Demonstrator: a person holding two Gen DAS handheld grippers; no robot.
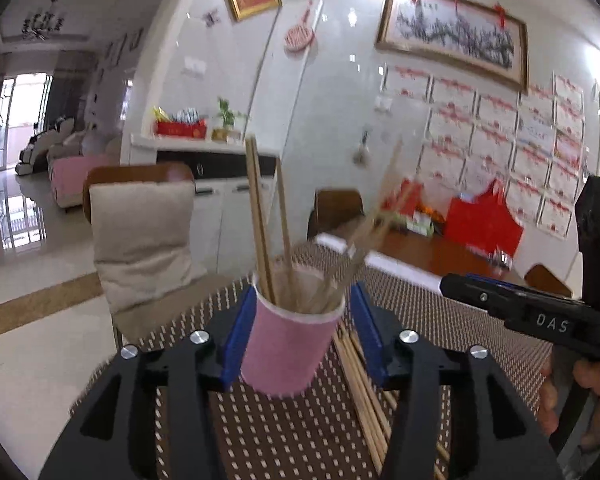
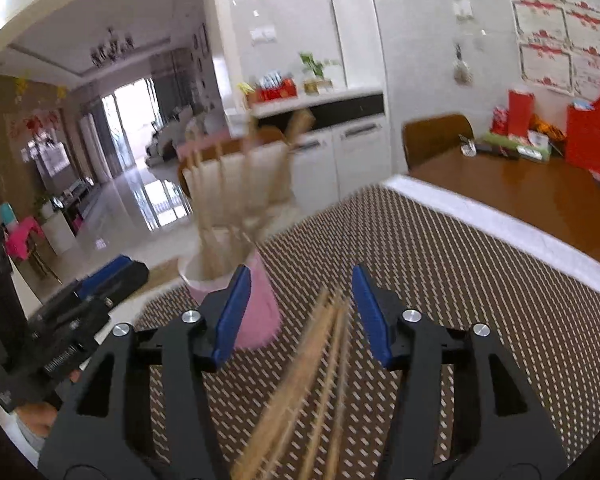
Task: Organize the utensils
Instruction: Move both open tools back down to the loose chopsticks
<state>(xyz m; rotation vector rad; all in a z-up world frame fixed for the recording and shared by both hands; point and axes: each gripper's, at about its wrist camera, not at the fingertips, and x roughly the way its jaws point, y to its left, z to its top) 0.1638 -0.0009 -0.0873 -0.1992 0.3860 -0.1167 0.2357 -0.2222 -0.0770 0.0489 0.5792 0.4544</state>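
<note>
The left gripper is seen with its blue fingers apart on either side of a pink cup; a gap shows at the right finger, while contact at the left one cannot be told. Several wooden chopsticks stand in the cup, some blurred. The right gripper is seen with its fingers apart, nothing clamped, above a bundle of loose chopsticks lying on the woven placemat, just right of the cup. The placemat is spread on a brown wooden surface. A cushioned chair stands beyond the cup.
</note>
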